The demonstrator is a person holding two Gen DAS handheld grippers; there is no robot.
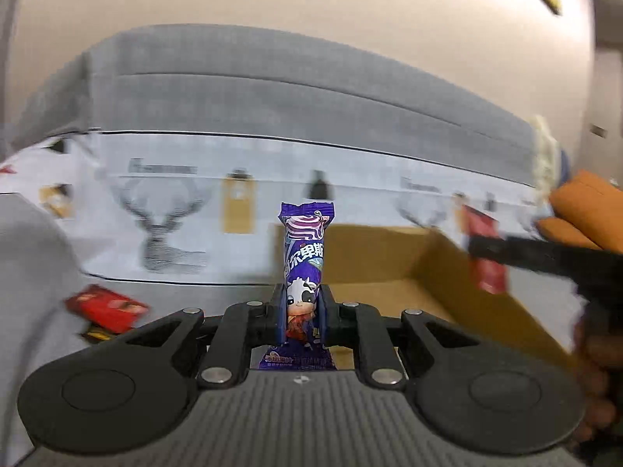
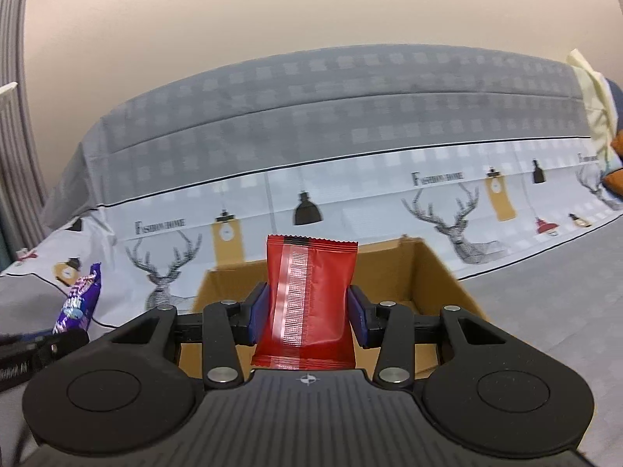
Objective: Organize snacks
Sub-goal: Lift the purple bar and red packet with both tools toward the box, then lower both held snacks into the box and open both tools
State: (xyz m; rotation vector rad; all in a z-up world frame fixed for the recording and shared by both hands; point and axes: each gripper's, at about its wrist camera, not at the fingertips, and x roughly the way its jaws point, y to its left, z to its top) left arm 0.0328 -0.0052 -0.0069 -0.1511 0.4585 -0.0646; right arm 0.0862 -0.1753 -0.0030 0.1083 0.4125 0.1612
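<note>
My left gripper (image 1: 303,303) is shut on a narrow purple candy packet (image 1: 305,257) with a cartoon cow, held upright. Behind it lies an open cardboard box (image 1: 459,272). At the right of the left wrist view the other gripper carries a red packet (image 1: 484,249) over the box. In the right wrist view my right gripper (image 2: 309,307) is shut on that wide red snack packet (image 2: 309,292), upright above the open cardboard box (image 2: 440,272). The purple packet (image 2: 80,299) shows at the far left, in the left gripper.
A red snack packet (image 1: 107,307) lies on the grey cover at the left. A sofa back draped in grey and deer-print cloth (image 2: 350,194) fills the background. Orange cushions (image 1: 584,210) sit at the right. A pale cloth (image 2: 595,97) hangs at the sofa's right end.
</note>
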